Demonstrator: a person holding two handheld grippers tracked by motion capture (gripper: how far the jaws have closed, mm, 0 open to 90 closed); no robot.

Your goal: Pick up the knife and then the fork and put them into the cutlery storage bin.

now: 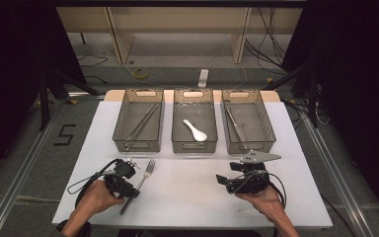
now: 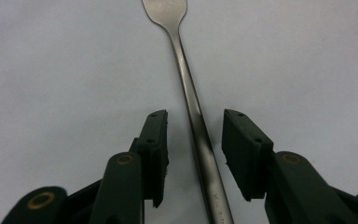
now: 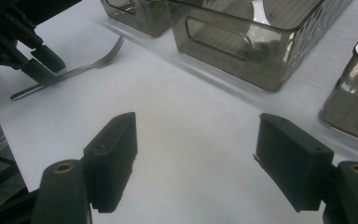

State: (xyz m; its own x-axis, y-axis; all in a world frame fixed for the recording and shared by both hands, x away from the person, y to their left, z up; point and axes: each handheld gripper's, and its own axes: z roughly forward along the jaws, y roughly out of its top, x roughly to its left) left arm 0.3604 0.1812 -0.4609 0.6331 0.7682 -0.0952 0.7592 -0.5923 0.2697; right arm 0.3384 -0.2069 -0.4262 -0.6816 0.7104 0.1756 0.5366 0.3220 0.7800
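Note:
A metal fork (image 1: 145,175) lies on the white table (image 1: 187,197) at the front left, tines pointing towards the trays. My left gripper (image 1: 134,192) is lowered over its handle. In the left gripper view the fork's handle (image 2: 186,79) runs between the two pads of the left gripper (image 2: 195,126), with a gap on each side, so the jaws are open around it. My right gripper (image 1: 227,174) rests low at the front right. It stands wide open (image 3: 196,140) over bare table. The right gripper view also shows the fork (image 3: 88,67) and the left gripper (image 3: 37,65) farther off.
Three grey see-through trays stand in a row at the back. The left tray (image 1: 137,145) holds long thin utensils, the middle tray (image 1: 193,146) a white spoon (image 1: 196,131), the right tray (image 1: 250,145) one metal utensil. Cables trail from both grippers.

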